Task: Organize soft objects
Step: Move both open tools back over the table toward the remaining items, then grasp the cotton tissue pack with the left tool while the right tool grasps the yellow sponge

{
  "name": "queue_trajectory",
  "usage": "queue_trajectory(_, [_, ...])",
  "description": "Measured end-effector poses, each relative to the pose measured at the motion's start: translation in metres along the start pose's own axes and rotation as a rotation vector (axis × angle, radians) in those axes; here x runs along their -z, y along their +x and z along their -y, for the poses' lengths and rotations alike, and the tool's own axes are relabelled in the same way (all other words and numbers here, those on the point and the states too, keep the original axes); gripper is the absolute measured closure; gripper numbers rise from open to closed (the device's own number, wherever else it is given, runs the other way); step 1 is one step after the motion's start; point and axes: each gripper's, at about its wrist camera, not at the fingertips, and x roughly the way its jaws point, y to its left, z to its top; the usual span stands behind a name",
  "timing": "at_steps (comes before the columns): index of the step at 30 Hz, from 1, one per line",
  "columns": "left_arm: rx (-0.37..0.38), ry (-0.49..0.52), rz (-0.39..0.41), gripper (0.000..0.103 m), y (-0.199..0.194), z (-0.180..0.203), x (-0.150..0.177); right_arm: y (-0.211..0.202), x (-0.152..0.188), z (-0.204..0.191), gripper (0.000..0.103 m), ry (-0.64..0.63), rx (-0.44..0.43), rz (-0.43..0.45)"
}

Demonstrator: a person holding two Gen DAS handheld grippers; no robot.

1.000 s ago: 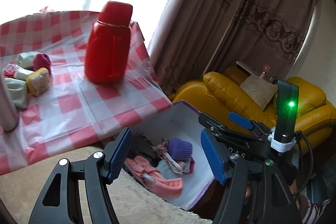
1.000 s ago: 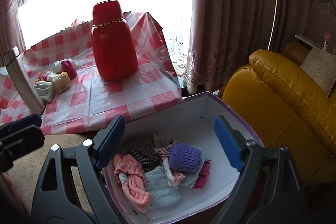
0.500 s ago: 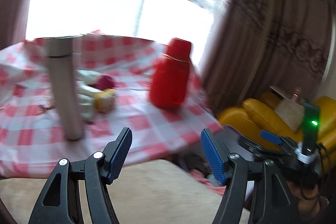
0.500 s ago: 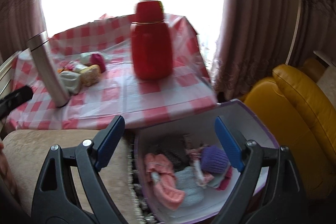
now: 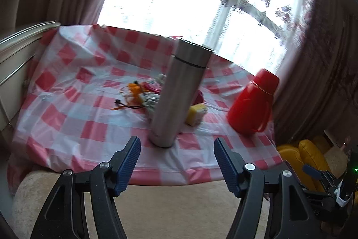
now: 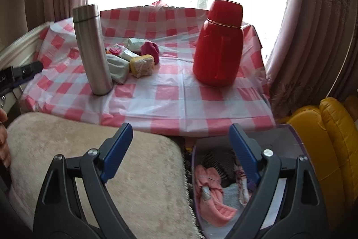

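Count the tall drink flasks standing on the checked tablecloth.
2. The steel flask stands toward the left, right beside the pile of soft items. The red flask stands apart on the right, nearer the curtain. None other shows in either view.

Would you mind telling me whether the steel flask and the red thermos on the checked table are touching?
Apart. The right wrist view shows the steel flask and the red thermos standing upright with bare checked tablecloth between them.

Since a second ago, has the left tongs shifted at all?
Yes. In the left wrist view the left tongs have swung left: the red thermos slid from upper left to the right edge, and the steel flask now sits between the open jaws.
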Motion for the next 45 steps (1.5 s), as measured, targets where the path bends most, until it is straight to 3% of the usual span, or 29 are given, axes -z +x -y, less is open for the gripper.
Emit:
queue_trajectory(8, [-0.077, -0.021, 0.005, 0.034, 0.003, -0.038, -0.015, 0.031, -0.015, -0.023, 0.013, -0.064, -0.023, -0.029])
queue_trajectory(26, [-0.143, 0.042, -0.060, 0.034, 0.057, -0.070, -0.053, 0.100, -0.045, -0.026, 0.013, -0.103, -0.020, -0.091])
queue_trajectory(35, [-0.142, -0.010, -0.122, 0.034, 0.094, -0.094, -0.065, 0.145, -0.074, -0.036, 0.013, -0.113, -0.043, -0.100])
queue_trajectory(45, [-0.102, -0.071, -0.186, 0.034, 0.145, -0.120, -0.095, 0.206, -0.104, -0.066, 0.013, -0.127, -0.125, -0.103])
